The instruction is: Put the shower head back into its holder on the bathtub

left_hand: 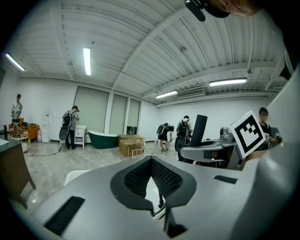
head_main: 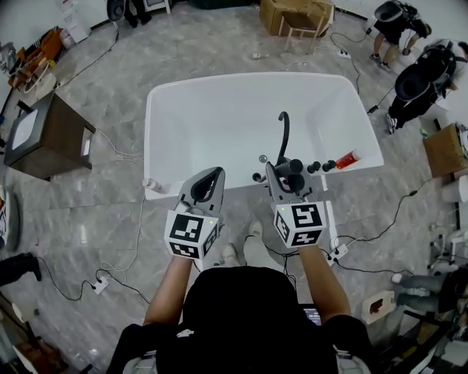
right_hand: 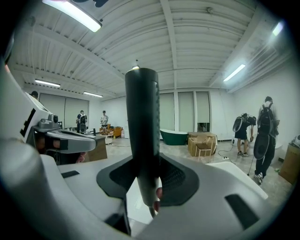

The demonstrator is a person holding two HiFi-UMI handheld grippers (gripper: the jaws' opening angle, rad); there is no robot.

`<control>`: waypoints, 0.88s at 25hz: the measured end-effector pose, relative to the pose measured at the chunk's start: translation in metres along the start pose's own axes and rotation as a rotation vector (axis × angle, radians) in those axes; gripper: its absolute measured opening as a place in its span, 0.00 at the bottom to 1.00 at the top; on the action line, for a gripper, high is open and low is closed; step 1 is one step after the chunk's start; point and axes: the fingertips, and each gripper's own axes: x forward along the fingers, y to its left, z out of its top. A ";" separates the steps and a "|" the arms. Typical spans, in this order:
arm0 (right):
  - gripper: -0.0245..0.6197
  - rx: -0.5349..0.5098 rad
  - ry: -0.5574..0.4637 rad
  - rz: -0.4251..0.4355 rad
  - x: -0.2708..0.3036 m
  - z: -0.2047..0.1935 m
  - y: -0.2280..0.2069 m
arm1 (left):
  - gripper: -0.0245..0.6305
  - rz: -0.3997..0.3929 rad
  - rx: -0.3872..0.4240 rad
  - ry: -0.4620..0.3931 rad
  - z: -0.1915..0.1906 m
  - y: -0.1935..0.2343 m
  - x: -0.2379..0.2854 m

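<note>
A white bathtub [head_main: 161, 117] stands in front of me, with its near rim under both grippers. My right gripper [head_main: 287, 177] is shut on the black shower head [head_main: 295, 167], whose thick handle [right_hand: 143, 126] stands upright between the pads. A curved black pipe or hose [head_main: 283, 131] rises inside the tub just beyond it. Black knobs [head_main: 322, 166] and a chrome fitting [head_main: 262, 158] sit on the rim by the right gripper. My left gripper [head_main: 211, 175] hovers over the rim to the left, its pads [left_hand: 140, 176] together and nothing between them. The left gripper view also catches the shower head [left_hand: 199, 130].
A red bottle [head_main: 349, 158] lies on the rim at the right and a small white bottle [head_main: 152, 185] at the left corner. A brown cabinet [head_main: 47, 135] stands left of the tub. Cables [head_main: 117, 270] run over the floor. People [head_main: 413, 77] and cardboard boxes [head_main: 296, 14] are further back.
</note>
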 end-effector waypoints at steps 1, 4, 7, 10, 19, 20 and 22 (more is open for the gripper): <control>0.25 0.001 0.006 0.004 0.005 -0.002 -0.005 | 0.06 0.002 -0.004 0.007 -0.003 0.000 0.008; 0.25 0.007 0.031 0.019 0.020 -0.012 -0.021 | 0.05 0.007 -0.015 0.027 -0.009 -0.001 0.031; 0.25 0.017 0.060 0.036 0.035 -0.021 -0.037 | 0.06 0.013 -0.026 0.048 -0.015 -0.003 0.054; 0.25 0.030 0.088 0.052 0.050 -0.031 -0.052 | 0.05 0.025 -0.038 0.076 -0.024 -0.002 0.074; 0.25 0.060 0.205 0.091 0.099 -0.083 -0.073 | 0.05 0.072 -0.098 0.164 -0.071 0.014 0.117; 0.25 0.061 0.215 0.095 0.104 -0.089 -0.073 | 0.05 0.076 -0.104 0.171 -0.076 0.017 0.120; 0.25 0.063 0.235 0.105 0.112 -0.099 -0.072 | 0.05 0.081 -0.115 0.187 -0.085 0.022 0.125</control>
